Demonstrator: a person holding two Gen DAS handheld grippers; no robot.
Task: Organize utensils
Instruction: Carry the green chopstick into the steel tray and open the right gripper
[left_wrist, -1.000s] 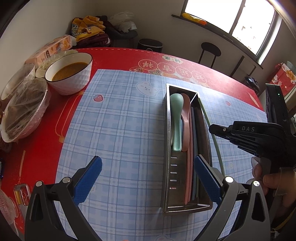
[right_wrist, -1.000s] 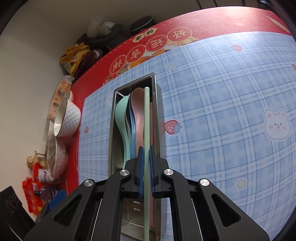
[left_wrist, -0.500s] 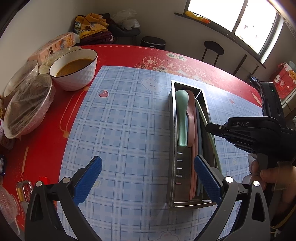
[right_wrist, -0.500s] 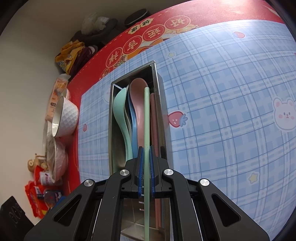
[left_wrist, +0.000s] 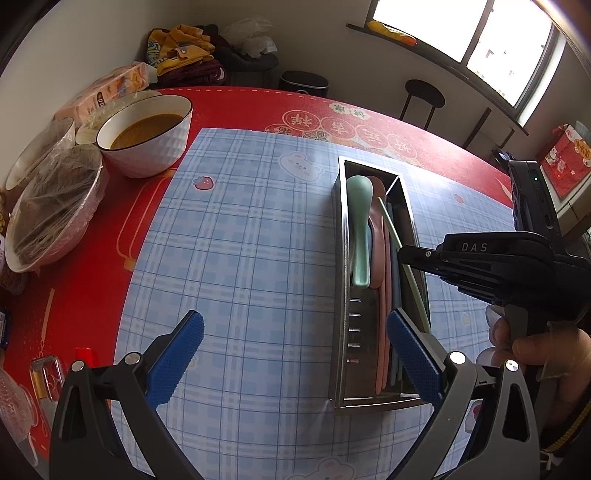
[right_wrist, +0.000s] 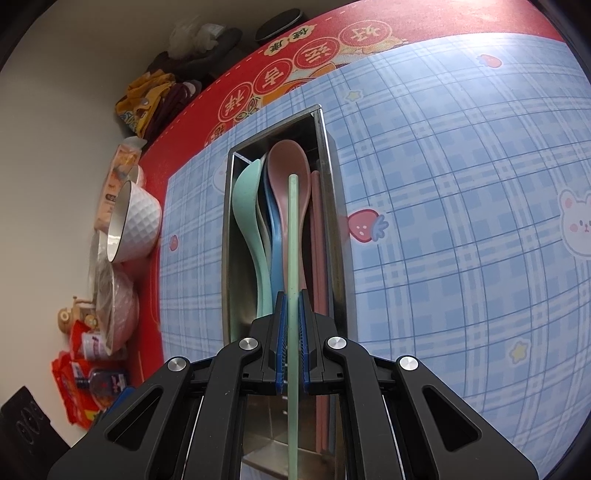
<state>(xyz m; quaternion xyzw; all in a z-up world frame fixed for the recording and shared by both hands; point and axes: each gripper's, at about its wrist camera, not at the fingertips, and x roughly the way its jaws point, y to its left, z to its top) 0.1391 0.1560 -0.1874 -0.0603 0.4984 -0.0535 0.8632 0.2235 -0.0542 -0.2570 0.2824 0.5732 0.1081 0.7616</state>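
Observation:
A steel utensil box (left_wrist: 342, 258) (right_wrist: 227, 229) lies on the blue checked mat. It holds a green spoon (left_wrist: 359, 221) (right_wrist: 246, 206), a pink spoon (right_wrist: 288, 170), a blue utensil (right_wrist: 274, 236) and pink chopsticks (right_wrist: 320, 236). My right gripper (right_wrist: 291, 306) (left_wrist: 400, 253) is shut on a pale green chopstick (right_wrist: 292, 236) (left_wrist: 391, 229), holding it lengthwise just above the box's contents. My left gripper (left_wrist: 291, 350) is open and empty, low over the mat at the box's near end.
A white bowl of brown soup (left_wrist: 147, 133) (right_wrist: 131, 221) and film-covered bowls (left_wrist: 48, 206) stand on the red tablecloth left of the mat. Snack packets (right_wrist: 85, 384) lie near the table edge. A stool (left_wrist: 424, 96) stands behind the table.
My right gripper has lowered the green chopstick further into line with the box. The left gripper has drifted slightly back and left, still open.

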